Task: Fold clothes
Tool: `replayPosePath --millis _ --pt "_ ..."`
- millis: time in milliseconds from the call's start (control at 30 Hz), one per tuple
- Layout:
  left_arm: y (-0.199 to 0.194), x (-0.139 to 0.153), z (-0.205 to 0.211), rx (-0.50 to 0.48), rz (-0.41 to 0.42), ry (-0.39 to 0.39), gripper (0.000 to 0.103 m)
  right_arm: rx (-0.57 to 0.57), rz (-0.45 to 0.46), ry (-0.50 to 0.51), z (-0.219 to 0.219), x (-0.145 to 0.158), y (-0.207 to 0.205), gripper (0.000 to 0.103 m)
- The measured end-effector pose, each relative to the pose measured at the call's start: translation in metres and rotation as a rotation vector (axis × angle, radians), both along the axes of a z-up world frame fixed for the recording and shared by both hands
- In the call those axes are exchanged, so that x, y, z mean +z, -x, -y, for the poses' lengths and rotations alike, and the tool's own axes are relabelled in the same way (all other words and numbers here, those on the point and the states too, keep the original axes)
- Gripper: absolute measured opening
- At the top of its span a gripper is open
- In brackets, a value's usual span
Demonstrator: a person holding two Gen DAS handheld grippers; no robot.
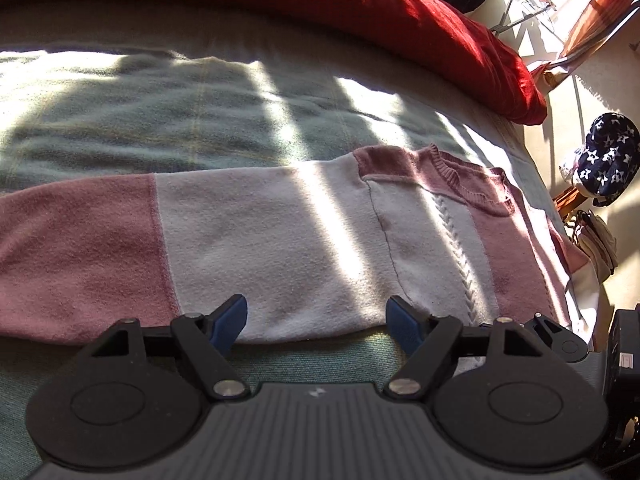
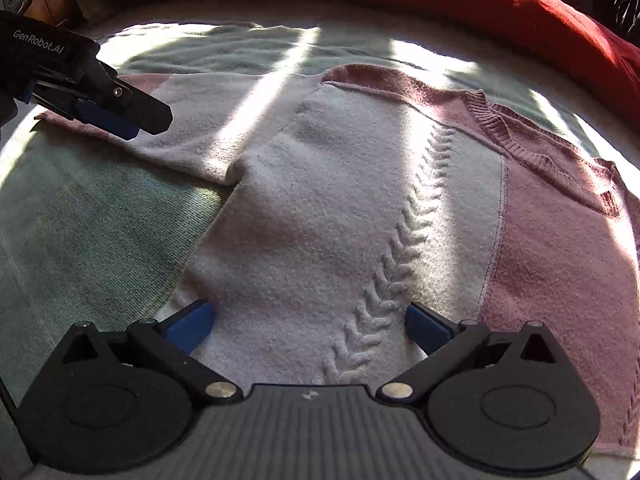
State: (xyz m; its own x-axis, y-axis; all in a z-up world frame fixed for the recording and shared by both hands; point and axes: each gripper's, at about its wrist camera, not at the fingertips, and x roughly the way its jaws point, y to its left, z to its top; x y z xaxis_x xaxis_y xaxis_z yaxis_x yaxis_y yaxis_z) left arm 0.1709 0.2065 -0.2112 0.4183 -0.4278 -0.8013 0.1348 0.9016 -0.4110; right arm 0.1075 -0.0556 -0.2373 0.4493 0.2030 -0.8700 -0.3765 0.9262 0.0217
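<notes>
Here a pink and white sweater (image 2: 340,208) is spread flat on a green blanket (image 1: 160,112), a red pillow (image 1: 360,4) behind it. The left gripper (image 1: 316,320) is held wide open just over the sleeve's (image 1: 240,240) near edge, nothing between its pads. The right gripper (image 2: 308,324) is likewise spread wide over the white body, empty. The sweater's hem is hidden under the right gripper, and the cuff is cut off.

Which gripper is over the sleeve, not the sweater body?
The left gripper: open over the outstretched sleeve. The right gripper straddles the body's cable-knit braid.
</notes>
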Motion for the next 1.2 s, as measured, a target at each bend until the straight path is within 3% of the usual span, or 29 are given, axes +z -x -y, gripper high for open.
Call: replayPosePath --millis 133,200,300,600,800,1000,1067,1200 --pt "-0.015 -0.019 -0.035 0.122 -0.003 -0.123 0.078 0.001 -0.003 0.009 -0.001 -0.001 -0.001 0.103" --pt "-0.014 -0.031 -0.062 0.246 -0.026 -0.211 0.069 0.006 -0.008 0.013 -0.001 -0.001 -0.002 0.103" --pt "-0.01 -0.023 -0.078 0.317 -0.003 -0.173 0.068 0.012 -0.013 0.003 0.001 0.002 -0.003 0.103" --pt "-0.061 0.027 0.049 -0.062 0.097 0.062 0.076 0.032 -0.028 -0.035 0.008 0.011 -0.006 0.103" --pt "-0.102 0.012 0.137 -0.186 0.103 0.146 0.077 -0.076 -0.078 -0.172 0.056 0.029 0.0 0.103" --pt "-0.124 -0.02 0.163 -0.136 0.095 0.055 0.077 -0.283 -0.086 -0.271 0.116 0.027 0.018 0.103" --pt "-0.132 -0.032 0.161 -0.11 0.048 0.048 0.077 -0.317 -0.084 -0.295 0.128 0.023 0.022 0.103" --pt "-0.132 -0.031 0.167 -0.121 0.05 0.005 0.077 -0.352 -0.112 -0.405 0.149 0.017 0.023 0.103"
